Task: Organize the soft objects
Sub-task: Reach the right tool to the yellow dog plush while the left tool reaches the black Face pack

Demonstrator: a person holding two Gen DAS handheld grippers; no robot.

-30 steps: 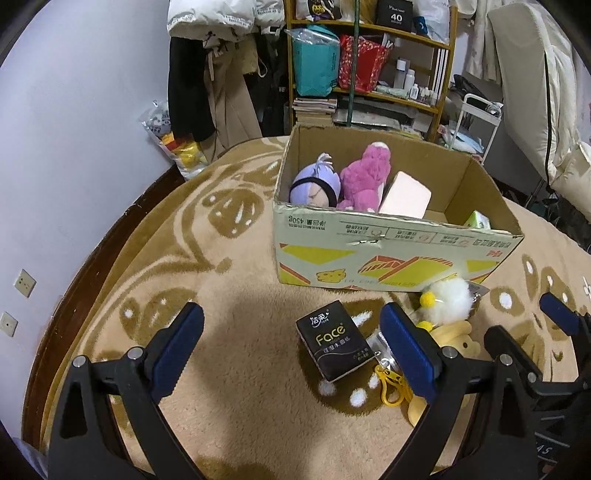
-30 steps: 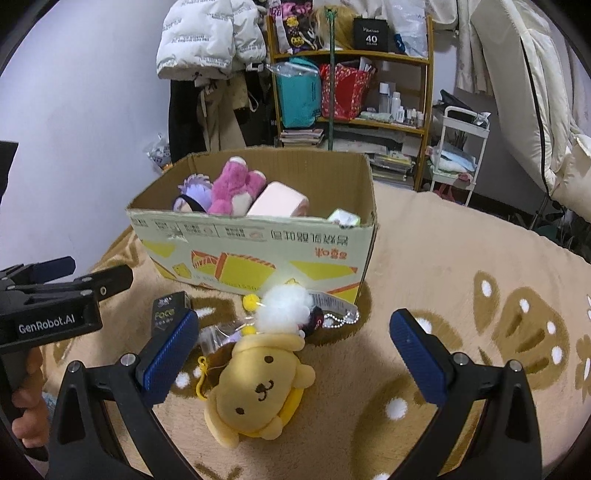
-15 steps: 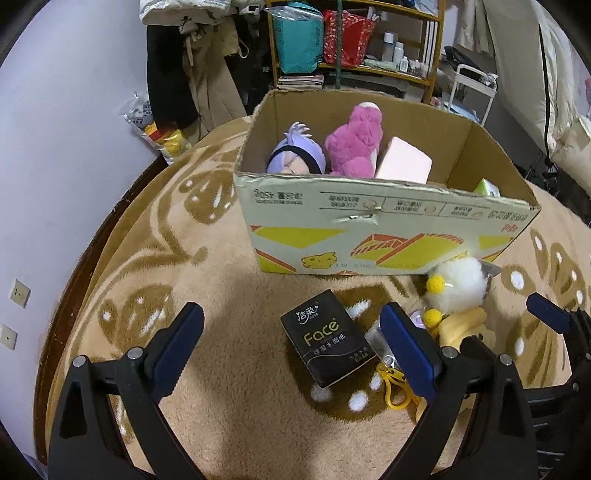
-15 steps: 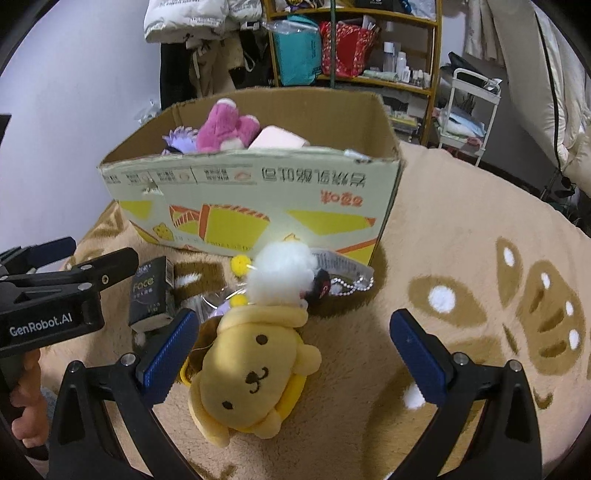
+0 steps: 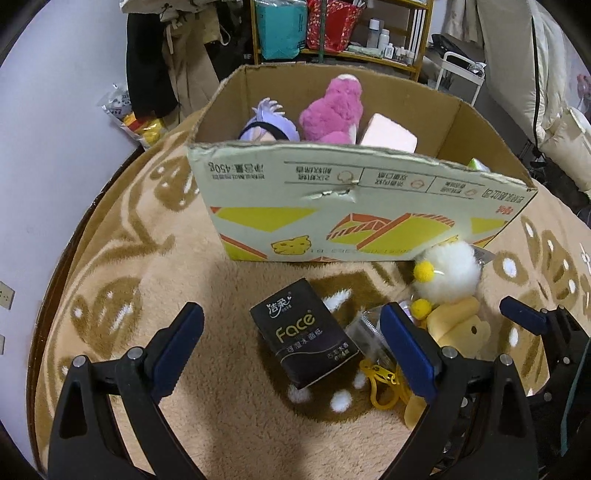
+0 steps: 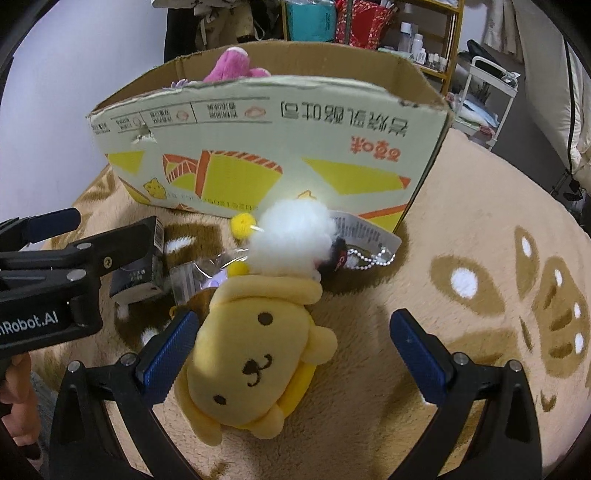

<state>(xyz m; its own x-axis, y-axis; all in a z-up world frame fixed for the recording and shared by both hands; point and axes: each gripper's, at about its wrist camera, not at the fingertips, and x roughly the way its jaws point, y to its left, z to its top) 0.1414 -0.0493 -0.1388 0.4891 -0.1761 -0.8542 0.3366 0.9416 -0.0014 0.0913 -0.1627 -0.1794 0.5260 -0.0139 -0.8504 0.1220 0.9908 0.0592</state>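
A cardboard box (image 5: 332,206) stands on the beige rug and holds a pink plush (image 5: 330,112), a purple-haired doll (image 5: 267,123) and a pale pink block (image 5: 388,136). In front of it lie a black tissue pack (image 5: 304,332), a white pompom toy (image 6: 291,236) and a yellow dog plush (image 6: 255,354). My left gripper (image 5: 291,343) hangs open just over the tissue pack, which sits between its fingers untouched. My right gripper (image 6: 291,354) is open around the yellow plush, its left pad close to the plush's side. The box (image 6: 266,140) rises behind.
A clear plastic packet (image 5: 365,328) and a yellow clip (image 5: 384,384) lie between the tissue pack and the plush. A tag and ball chain (image 6: 369,251) trail from the pompom. Shelves (image 5: 343,33), hanging clothes and a white cart (image 5: 461,74) stand behind the box. A hand (image 6: 18,402) grips the left tool.
Both grippers have sunk toward the rug and tilted further down. The box and toys loom larger; the tissue pack and yellow plush now sit between the open fingers.
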